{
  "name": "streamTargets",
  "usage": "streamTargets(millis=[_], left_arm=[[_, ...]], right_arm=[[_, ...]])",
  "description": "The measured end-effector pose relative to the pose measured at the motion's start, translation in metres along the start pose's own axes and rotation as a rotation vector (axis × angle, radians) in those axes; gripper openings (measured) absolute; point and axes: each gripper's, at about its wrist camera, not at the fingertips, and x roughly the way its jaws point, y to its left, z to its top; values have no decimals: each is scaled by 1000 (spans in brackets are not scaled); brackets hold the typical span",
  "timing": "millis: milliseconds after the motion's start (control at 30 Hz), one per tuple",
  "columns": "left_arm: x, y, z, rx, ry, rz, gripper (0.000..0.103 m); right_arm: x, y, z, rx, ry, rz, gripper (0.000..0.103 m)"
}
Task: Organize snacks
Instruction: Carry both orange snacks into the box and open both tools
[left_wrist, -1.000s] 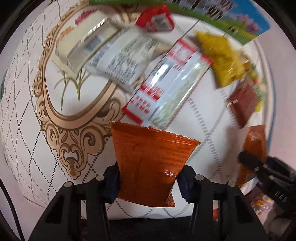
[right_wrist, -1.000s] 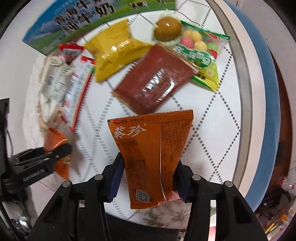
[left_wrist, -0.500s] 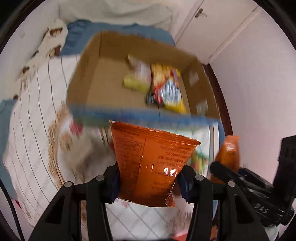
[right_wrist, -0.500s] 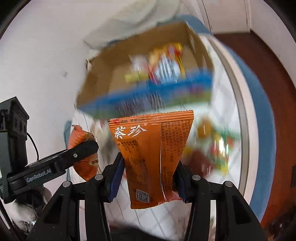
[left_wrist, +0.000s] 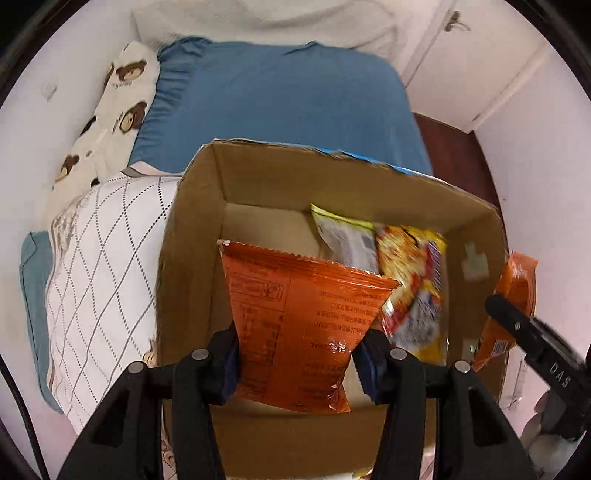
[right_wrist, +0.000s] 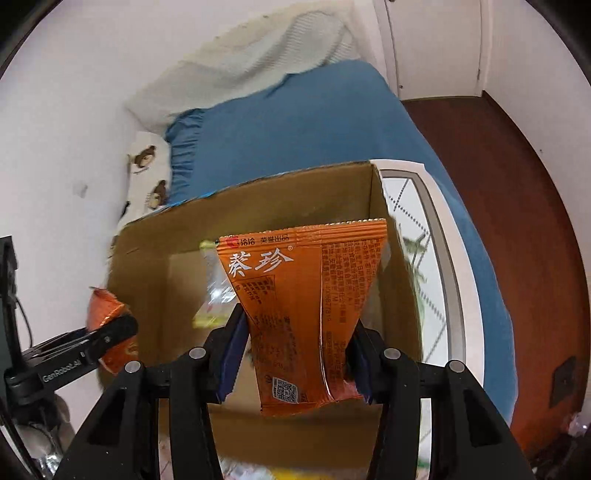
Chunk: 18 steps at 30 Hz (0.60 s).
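Both tools are now being held over the open cardboard box (left_wrist: 192, 258); a second ago the scattered snacks on the bench were filling both views, so drop-off is judged next. Left tool (left_wrist: 299, 354) is being kept clamped on a red-orange packet (left_wrist: 295, 325), right tool (right_wrist: 299, 350) on an orange packet (right_wrist: 299, 295). Only the left view is clearly showing a yellow packet (left_wrist: 413, 288) at 2 o'clock inside; only the right is showing bare bench (right_wrist: 417, 236) at 3 o'clock.

Both snack packets (left_wrist: 303, 325) (right_wrist: 306, 314) are orange, one with white lettering. The cardboard box (left_wrist: 192, 258) is brown with a blue rim. The bed sheet (left_wrist: 277, 103) is blue; the pillow (left_wrist: 110, 110) is cream with brown bears.
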Motion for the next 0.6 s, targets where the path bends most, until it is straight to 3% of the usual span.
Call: streamTargets(millis=[67, 133, 167, 200, 500, 600], left_arm=[[16, 2, 16, -12, 28, 19, 49], [26, 2, 24, -10, 29, 73, 62], [31, 2, 28, -2, 28, 85, 81], [34, 2, 30, 0, 24, 88, 91], [53, 3, 20, 11, 39, 27, 92], [54, 1, 11, 28, 34, 42, 92]], right_arm=[[16, -4, 9, 28, 8, -16, 60], [31, -6, 14, 30, 51, -35, 97], [35, -8, 11, 34, 52, -30, 97], [37, -8, 11, 35, 54, -37, 97], [46, -10, 0, 1, 54, -104, 97], [47, -8, -5, -8, 50, -126, 97]])
